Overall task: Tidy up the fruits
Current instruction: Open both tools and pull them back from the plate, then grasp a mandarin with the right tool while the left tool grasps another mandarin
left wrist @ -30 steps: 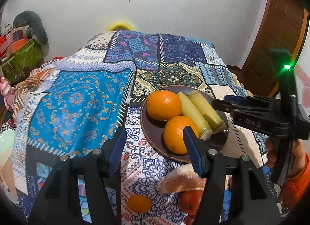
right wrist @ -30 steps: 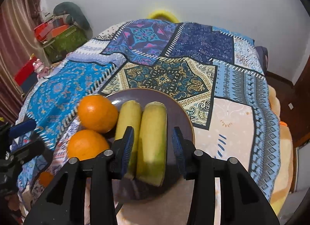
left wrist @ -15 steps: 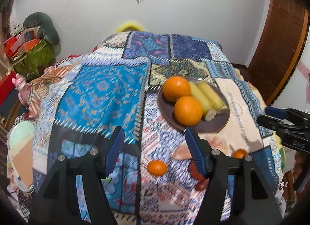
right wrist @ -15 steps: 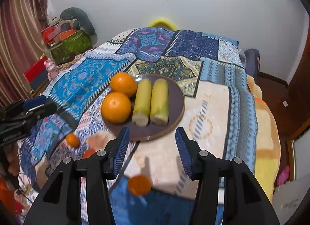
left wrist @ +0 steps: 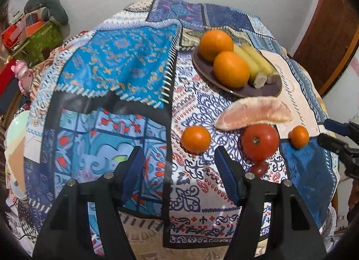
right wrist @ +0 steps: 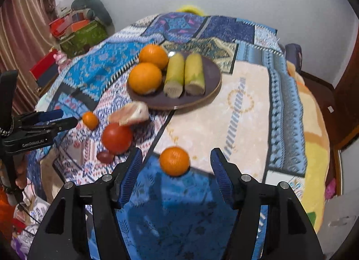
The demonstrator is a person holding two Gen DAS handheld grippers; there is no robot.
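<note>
Hovering with jaws wide apart and empty, the right gripper [right wrist: 176, 170] frames a small orange [right wrist: 174, 161] between its fingertips. The left gripper [left wrist: 177, 167], also spread empty, has another small orange [left wrist: 195, 139] just ahead of its tips; the plate [left wrist: 271, 89] lies farther beyond.

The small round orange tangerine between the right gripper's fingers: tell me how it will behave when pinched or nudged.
The small round orange tangerine is near-spherical and sits loose on the patterned tablecloth, so a nudge would probably roll it. Its skin looks soft, so a hard pinch may dent it. The right gripper is open with a gap wider than the fruit, so an off-centre close might push it aside.
</note>
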